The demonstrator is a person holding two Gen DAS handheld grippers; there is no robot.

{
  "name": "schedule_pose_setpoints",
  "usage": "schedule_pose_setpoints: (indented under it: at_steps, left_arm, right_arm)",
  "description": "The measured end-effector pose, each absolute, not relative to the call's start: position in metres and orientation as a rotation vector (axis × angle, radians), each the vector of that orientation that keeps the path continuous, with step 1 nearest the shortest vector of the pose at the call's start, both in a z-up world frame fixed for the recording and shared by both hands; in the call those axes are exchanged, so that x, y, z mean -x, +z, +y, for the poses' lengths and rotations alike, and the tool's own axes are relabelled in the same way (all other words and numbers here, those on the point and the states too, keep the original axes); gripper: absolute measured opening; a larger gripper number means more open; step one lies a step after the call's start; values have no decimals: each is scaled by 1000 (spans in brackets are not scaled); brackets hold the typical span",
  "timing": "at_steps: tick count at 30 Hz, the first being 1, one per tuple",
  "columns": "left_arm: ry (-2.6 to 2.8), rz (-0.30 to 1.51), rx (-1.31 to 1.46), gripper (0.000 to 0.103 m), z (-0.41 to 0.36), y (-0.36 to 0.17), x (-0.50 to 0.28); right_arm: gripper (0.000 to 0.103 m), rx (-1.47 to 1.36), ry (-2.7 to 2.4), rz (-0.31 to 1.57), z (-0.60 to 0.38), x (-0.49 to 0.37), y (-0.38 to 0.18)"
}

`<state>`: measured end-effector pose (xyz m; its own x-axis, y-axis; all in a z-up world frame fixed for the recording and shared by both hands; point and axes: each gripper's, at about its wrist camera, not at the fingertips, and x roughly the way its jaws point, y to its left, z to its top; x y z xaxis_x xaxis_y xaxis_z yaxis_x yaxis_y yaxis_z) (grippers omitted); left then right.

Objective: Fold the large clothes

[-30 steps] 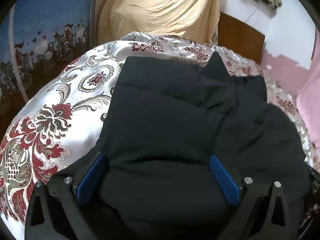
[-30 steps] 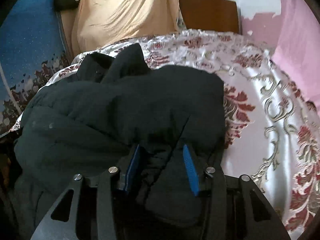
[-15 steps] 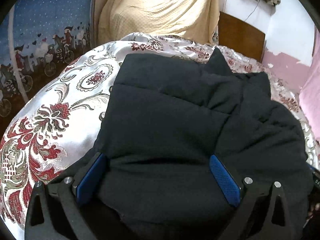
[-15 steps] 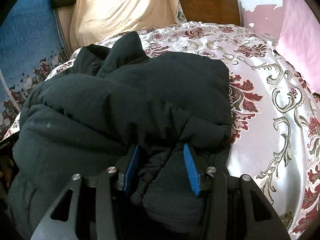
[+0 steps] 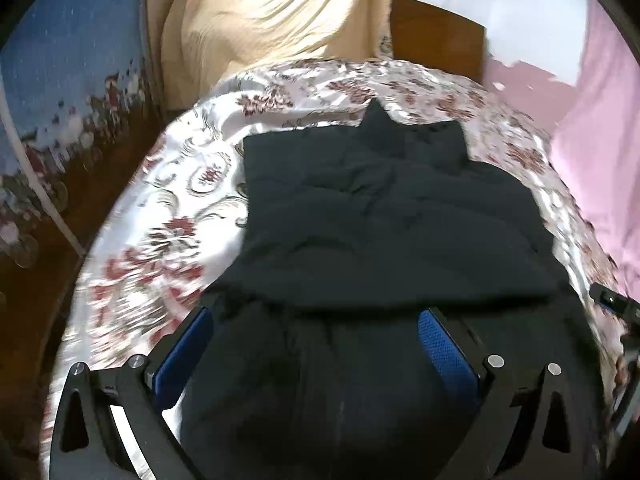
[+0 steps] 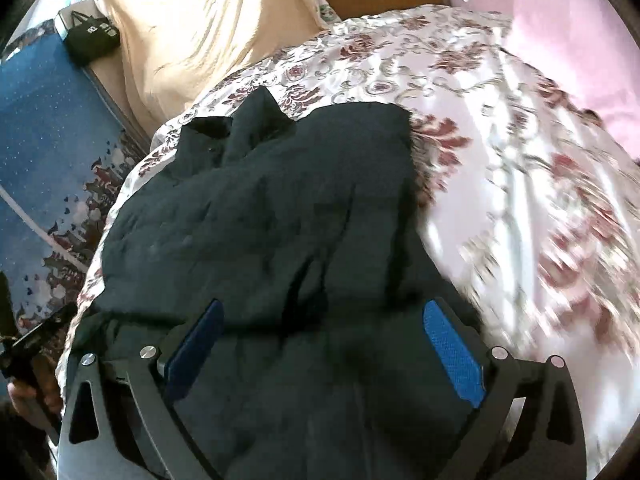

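A black padded jacket (image 5: 380,220) lies folded on a floral satin bedspread (image 5: 168,208), collar pointing to the far end. My left gripper (image 5: 316,314) hovers over its near edge with jaws wide; dark fabric lies between the blue pads (image 5: 182,356) without being pinched. In the right wrist view the same jacket (image 6: 260,208) fills the middle of the bedspread (image 6: 500,160). My right gripper (image 6: 324,306) has its jaws opening wide, and the fabric lies loose between them. The picture is blurred by motion.
A beige cloth (image 5: 272,20) drapes at the head of the bed beside a wooden headboard (image 5: 436,32). Pink fabric (image 5: 600,160) borders the right side, a blue patterned hanging (image 5: 60,80) the left. A black bag (image 6: 90,36) sits at far left. A hand (image 6: 24,392) holds the other gripper.
The right gripper's jaws went from pinching a fold of the jacket to wide apart. Both grippers rose and drew back, so more of the bed shows.
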<state>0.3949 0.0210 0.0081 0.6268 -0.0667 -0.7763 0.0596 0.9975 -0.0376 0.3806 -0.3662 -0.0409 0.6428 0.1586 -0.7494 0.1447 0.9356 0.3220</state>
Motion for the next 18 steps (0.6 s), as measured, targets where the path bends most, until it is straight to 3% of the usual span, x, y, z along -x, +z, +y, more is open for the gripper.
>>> schedule_pose_setpoints:
  at_steps: [8,18]
  left_arm:
    - [-87,862,-144,103,27,78,-324]
    - [-65,848,-189,103,32,142,-338]
  right_arm:
    - [99,-185,-25,921,-363,-297,14]
    - [99,40,52,890,-330,-279,94]
